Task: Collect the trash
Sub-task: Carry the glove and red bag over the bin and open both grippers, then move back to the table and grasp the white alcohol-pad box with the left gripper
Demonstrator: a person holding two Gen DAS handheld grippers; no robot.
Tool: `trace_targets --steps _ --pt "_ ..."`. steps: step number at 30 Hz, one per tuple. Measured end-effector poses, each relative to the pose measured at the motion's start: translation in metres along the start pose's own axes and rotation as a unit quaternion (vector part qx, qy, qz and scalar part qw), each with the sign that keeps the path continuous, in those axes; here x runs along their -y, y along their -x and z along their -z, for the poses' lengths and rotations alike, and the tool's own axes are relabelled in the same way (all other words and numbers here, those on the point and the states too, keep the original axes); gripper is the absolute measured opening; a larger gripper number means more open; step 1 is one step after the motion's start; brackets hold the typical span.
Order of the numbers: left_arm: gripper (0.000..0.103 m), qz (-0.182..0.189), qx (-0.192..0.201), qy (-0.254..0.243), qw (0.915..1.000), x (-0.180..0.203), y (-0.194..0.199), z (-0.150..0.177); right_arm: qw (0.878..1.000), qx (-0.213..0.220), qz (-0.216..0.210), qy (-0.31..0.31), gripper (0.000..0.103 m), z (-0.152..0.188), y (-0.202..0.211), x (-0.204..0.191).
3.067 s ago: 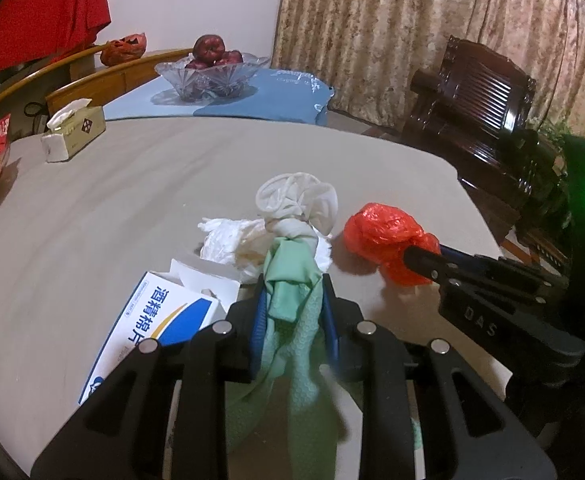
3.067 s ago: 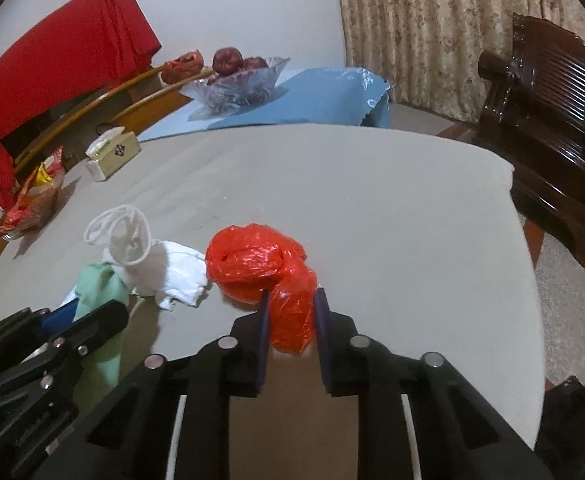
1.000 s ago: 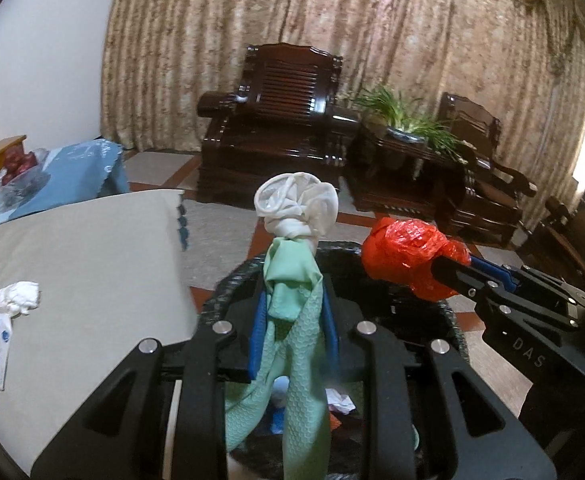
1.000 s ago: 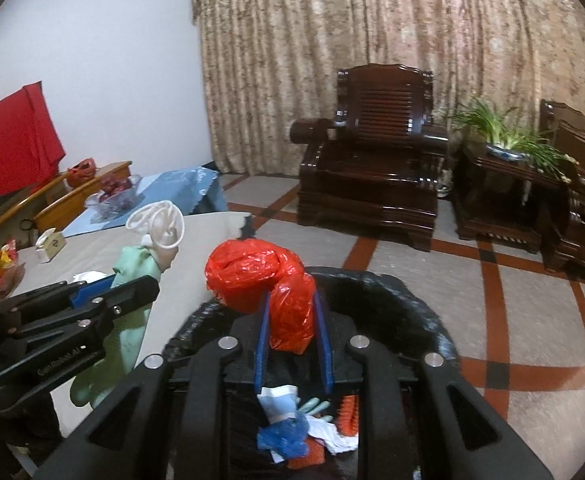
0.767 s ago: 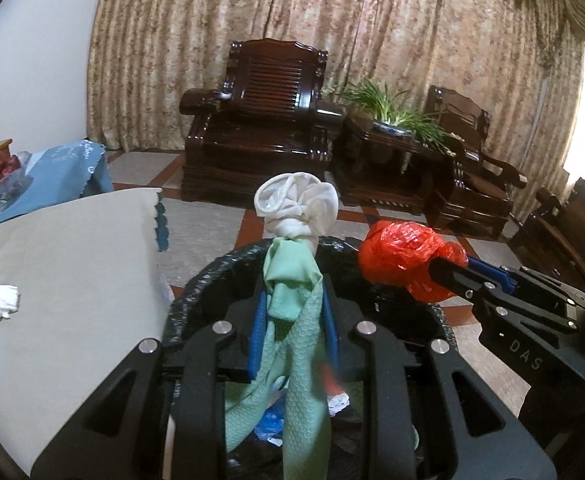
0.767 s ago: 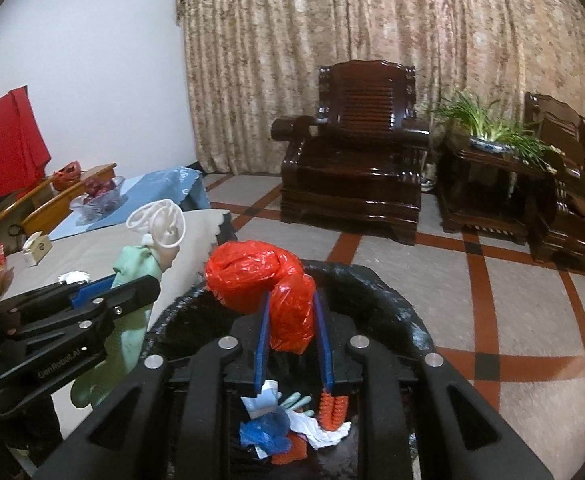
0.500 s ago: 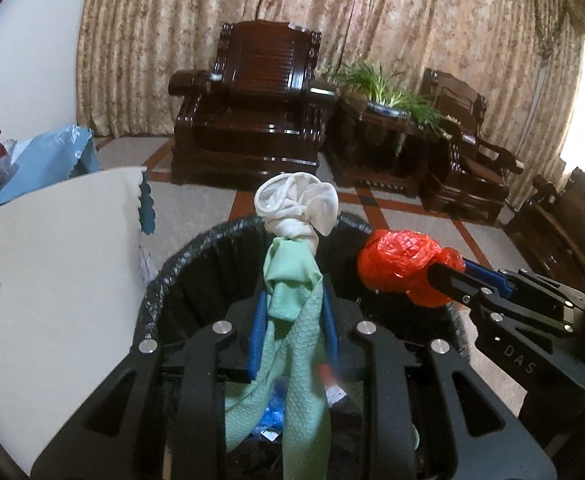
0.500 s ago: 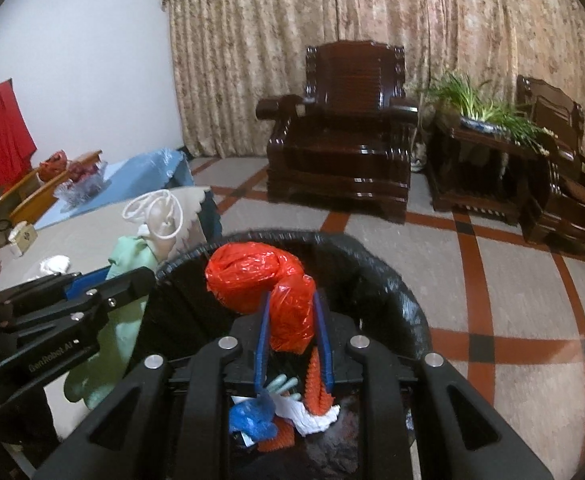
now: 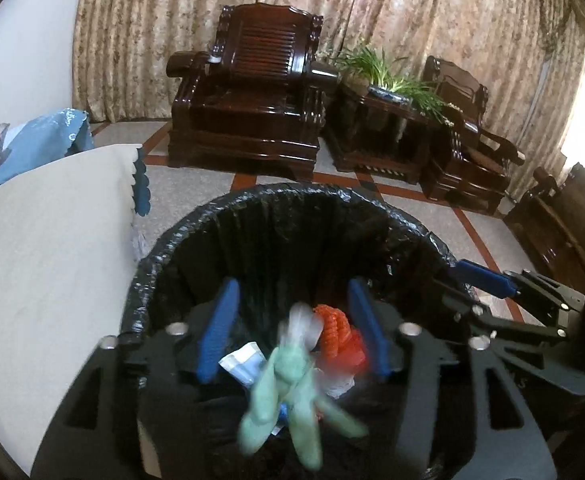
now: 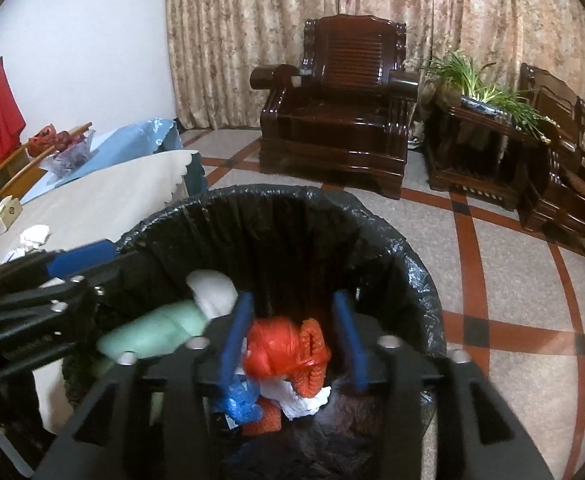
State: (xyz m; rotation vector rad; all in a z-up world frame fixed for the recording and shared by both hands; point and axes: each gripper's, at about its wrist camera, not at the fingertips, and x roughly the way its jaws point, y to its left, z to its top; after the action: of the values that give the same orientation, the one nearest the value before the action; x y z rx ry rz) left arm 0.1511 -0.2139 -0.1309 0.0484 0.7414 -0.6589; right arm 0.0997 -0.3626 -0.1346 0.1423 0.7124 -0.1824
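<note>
Presently both tools hang over the black-lined trash bin (image 9: 288, 216), which fills the lower centre of each view. The left hand-held gripper (image 9: 292, 332) has just been opening; its blue pads stand spread, and the green glove with white bundle (image 9: 292, 380) lies blurred between them, touching neither pad, over the bin's interior. The right hand-held gripper (image 10: 292, 336) has likewise just been opening; its pads stand apart with the red plastic bag (image 10: 276, 344) between them, clear of both, down among the bin's contents: a blue wad (image 10: 240, 400), white paper (image 10: 300, 400) and orange netting (image 10: 312, 348). No writing is legible in either view. At left of the frame the cloth-covered counter (image 10: 104, 204) touches the bin rim and carries a white crumpled tissue (image 10: 34, 236) and a tissue box (image 10: 8, 210). Beyond, a dark wooden armchair (image 10: 344, 108), a potted plant (image 10: 480, 88) and patterned curtains (image 10: 252, 20) occupy the upper frame.
</note>
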Motion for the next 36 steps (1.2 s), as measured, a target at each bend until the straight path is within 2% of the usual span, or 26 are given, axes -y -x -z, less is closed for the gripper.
trace_targets --steps 2,5,12,20,29,36 --pt "0.065 -0.003 0.004 0.003 1.0 -0.005 0.006 0.0 1.0 0.013 0.003 0.003 0.087 0.0 0.005 -0.001" --pt "0.074 -0.016 0.014 0.004 0.9998 -0.012 0.015 0.001 1.0 0.029 0.001 0.012 0.097 -0.002 0.012 -0.005" --pt "0.083 -0.065 0.041 0.013 0.997 -0.048 0.055 0.007 0.998 0.058 -0.03 0.013 0.097 -0.015 0.028 -0.025" --pt "0.086 -0.125 0.073 0.046 0.9884 -0.094 0.105 0.007 0.994 0.07 -0.079 0.037 0.097 -0.031 0.028 -0.076" --pt "0.086 -0.193 0.085 0.077 0.9745 -0.152 0.143 0.017 0.986 0.07 -0.134 0.07 0.097 -0.038 0.01 -0.145" --pt "0.086 -0.244 0.086 0.103 0.9605 -0.207 0.162 0.028 0.979 0.068 -0.168 0.096 0.097 -0.043 -0.009 -0.201"
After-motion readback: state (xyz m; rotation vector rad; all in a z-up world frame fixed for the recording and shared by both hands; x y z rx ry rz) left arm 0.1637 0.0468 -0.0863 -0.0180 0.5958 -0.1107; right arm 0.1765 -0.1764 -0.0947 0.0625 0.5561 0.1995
